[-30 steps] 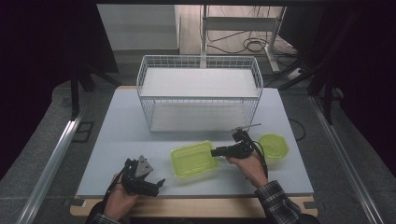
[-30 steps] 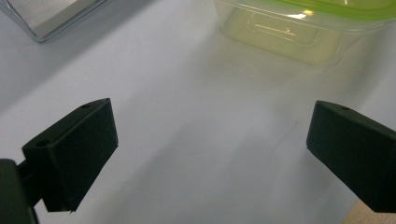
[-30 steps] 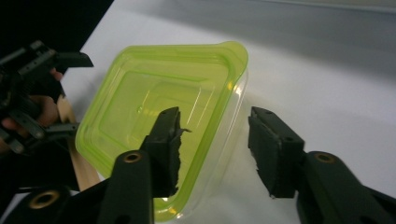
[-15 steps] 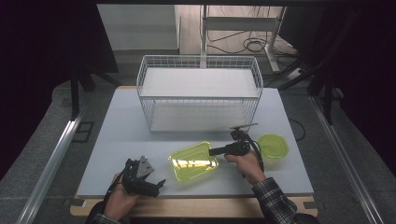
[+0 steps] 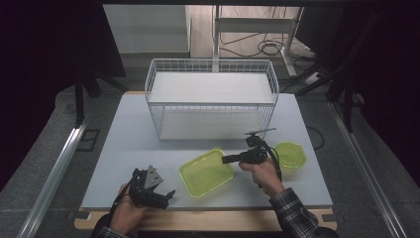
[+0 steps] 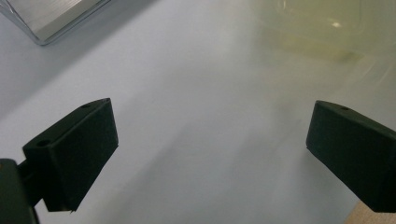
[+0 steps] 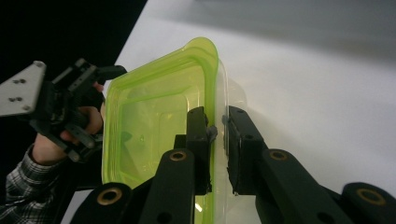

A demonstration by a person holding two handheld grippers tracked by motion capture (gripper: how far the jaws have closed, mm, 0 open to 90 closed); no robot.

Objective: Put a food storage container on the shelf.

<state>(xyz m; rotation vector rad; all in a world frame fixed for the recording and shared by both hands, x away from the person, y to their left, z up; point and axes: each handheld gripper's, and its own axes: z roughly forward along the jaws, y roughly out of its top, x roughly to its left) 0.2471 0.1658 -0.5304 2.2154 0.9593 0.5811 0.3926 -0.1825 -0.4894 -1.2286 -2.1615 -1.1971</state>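
Lifted since before, the green container [image 5: 205,172] tilts in the right claw's [image 5: 227,159] just-closed grip, wire basket [image 5: 212,99] behind.

The container [image 5: 205,172] and lid [image 5: 290,153] are translucent lime green, the basket [image 5: 210,99] white wire, the table [image 5: 124,144] pale grey, the sleeve [image 5: 294,215] plaid.

You worked at a pale grey table [image 5: 124,148] with a wooden front edge, standing on grey carpet [image 5: 39,148]. Behind it stood a white desk frame [image 5: 247,25], with cables [image 5: 267,47] lying on the floor. Dark curtains [image 5: 49,44] closed both sides.
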